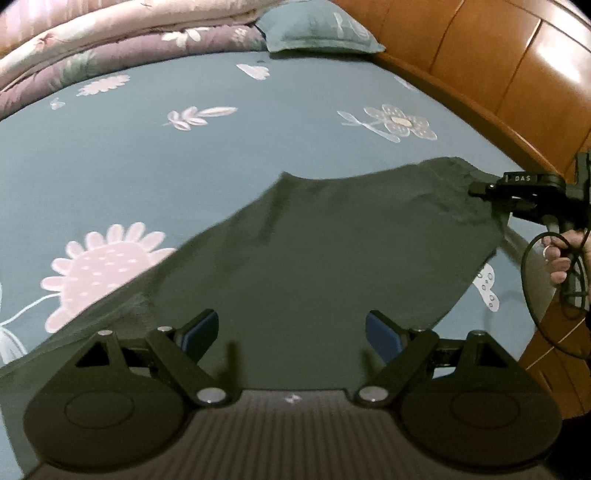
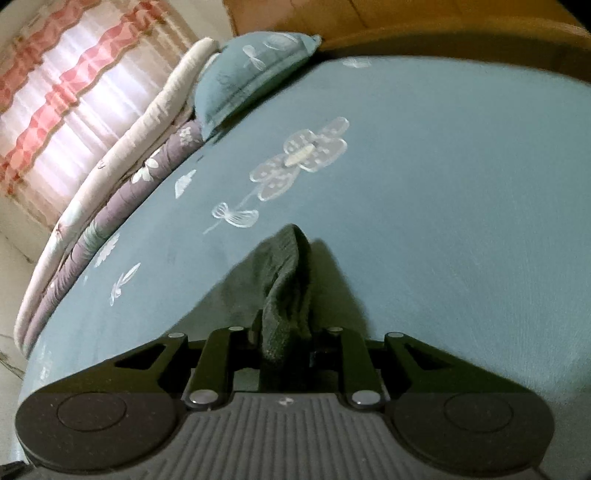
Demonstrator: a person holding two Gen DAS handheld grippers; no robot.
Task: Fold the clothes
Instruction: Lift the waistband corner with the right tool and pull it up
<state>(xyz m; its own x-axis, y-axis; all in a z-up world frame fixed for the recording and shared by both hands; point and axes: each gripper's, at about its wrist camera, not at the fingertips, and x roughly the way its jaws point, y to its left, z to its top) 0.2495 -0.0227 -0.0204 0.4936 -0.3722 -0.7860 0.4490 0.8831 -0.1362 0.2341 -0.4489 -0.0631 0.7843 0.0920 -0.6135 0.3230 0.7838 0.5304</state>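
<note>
dark green garment [image 1: 332, 251] spread on teal floral bedsheet [image 1: 184, 155]. right gripper [image 2: 286, 332] clamped onto bunched garment corner, lifting it. left gripper [image 1: 291, 332] wide apart, empty, over cloth.

Black gripper [image 1: 291, 332], blue pads [image 1: 382, 334]

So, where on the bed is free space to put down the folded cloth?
Bare bedsheet lies between the dark garment and the stacked quilts, up to the pillow. It is crowded near the wooden bed frame, where the right gripper pinches the garment's corner.
</note>
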